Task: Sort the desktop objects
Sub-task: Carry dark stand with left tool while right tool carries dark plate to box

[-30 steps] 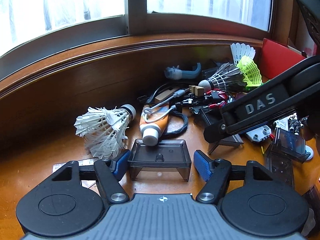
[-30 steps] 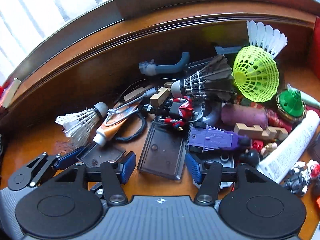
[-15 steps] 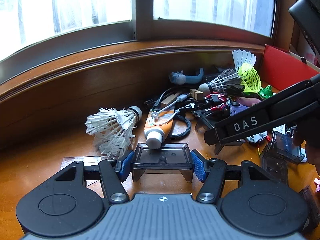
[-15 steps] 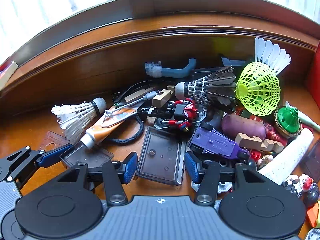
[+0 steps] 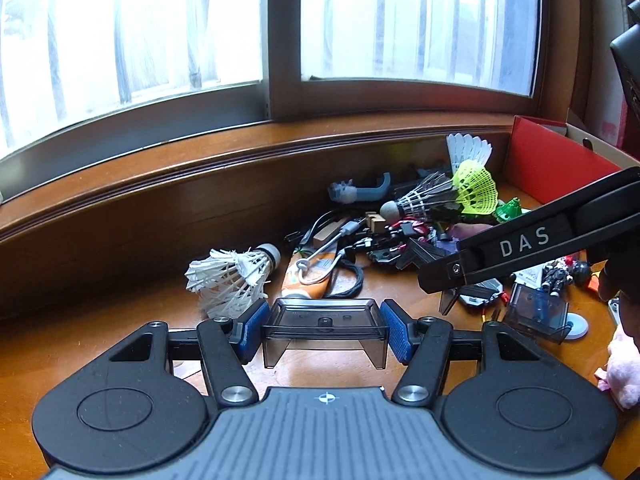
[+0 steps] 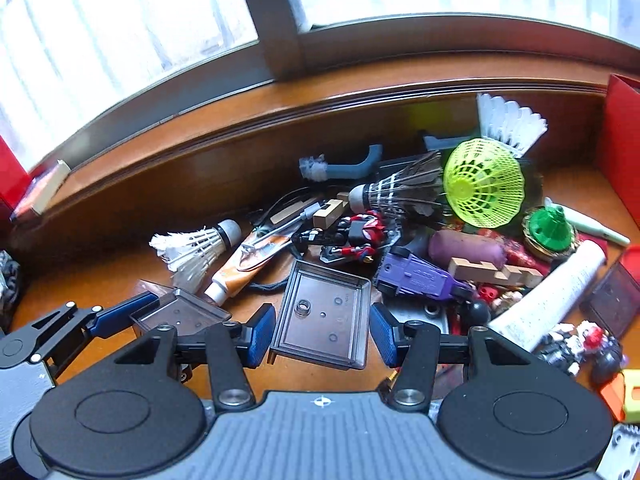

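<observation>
We're clamping one smoky clear tray (image 5: 325, 317) in the left hand-held gripper (image 5: 325, 328), lifted off the surface (image 5: 100, 344). Right hand-held gripper (image 6: 322, 334) is pinching a second tray (image 6: 326, 312) near the front edge.

Wooden desk (image 6: 120, 280) is a proper mess. A white shuttlecock (image 6: 192, 248) and an orange tube (image 6: 244, 268) lie side by side, touching. A purple toy (image 6: 416, 276) sits nearby.
</observation>
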Demonstrator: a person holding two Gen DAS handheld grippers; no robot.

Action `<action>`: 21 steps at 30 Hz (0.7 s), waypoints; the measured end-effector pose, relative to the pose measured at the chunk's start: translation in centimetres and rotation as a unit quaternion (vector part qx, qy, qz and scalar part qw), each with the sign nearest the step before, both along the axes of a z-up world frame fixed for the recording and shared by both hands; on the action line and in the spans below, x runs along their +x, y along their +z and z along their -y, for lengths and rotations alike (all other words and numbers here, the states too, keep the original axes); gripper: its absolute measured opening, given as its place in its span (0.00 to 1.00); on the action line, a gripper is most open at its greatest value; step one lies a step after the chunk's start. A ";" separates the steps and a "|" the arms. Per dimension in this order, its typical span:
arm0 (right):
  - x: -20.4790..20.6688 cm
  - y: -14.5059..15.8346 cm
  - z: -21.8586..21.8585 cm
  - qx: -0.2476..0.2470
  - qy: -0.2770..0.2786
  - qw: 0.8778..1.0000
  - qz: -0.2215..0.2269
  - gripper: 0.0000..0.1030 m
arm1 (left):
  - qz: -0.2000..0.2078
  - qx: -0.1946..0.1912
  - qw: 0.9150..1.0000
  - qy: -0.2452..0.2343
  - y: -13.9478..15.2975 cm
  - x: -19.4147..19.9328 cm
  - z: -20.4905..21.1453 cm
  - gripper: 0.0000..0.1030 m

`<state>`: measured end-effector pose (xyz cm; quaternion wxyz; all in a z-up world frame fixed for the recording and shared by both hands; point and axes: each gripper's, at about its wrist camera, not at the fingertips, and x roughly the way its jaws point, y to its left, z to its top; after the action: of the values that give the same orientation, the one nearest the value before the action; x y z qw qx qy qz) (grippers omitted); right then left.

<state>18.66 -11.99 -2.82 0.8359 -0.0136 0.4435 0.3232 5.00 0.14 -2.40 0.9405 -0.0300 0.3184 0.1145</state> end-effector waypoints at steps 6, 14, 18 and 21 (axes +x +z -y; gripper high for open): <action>-0.5 0.8 1.9 0.013 -0.014 1.000 0.003 0.52 | 0.002 0.004 1.000 -0.003 0.6 -0.3 1.1 0.59; -1.3 1.8 4.4 0.030 -0.026 0.999 0.011 0.52 | 0.005 0.011 1.000 -0.010 1.2 -0.5 2.6 0.59; -1.5 2.1 5.7 0.037 -0.031 0.999 0.012 0.52 | 0.005 0.015 1.000 -0.007 1.5 -0.6 3.5 0.59; -1.4 2.4 6.6 0.044 -0.029 0.999 0.013 0.52 | 0.007 0.013 1.000 -0.001 1.9 -0.7 4.2 0.59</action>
<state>17.25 -18.62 -0.40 0.8506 0.0318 0.4181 0.3173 4.26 -4.07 -0.54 0.9430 -0.0183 0.3107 0.1176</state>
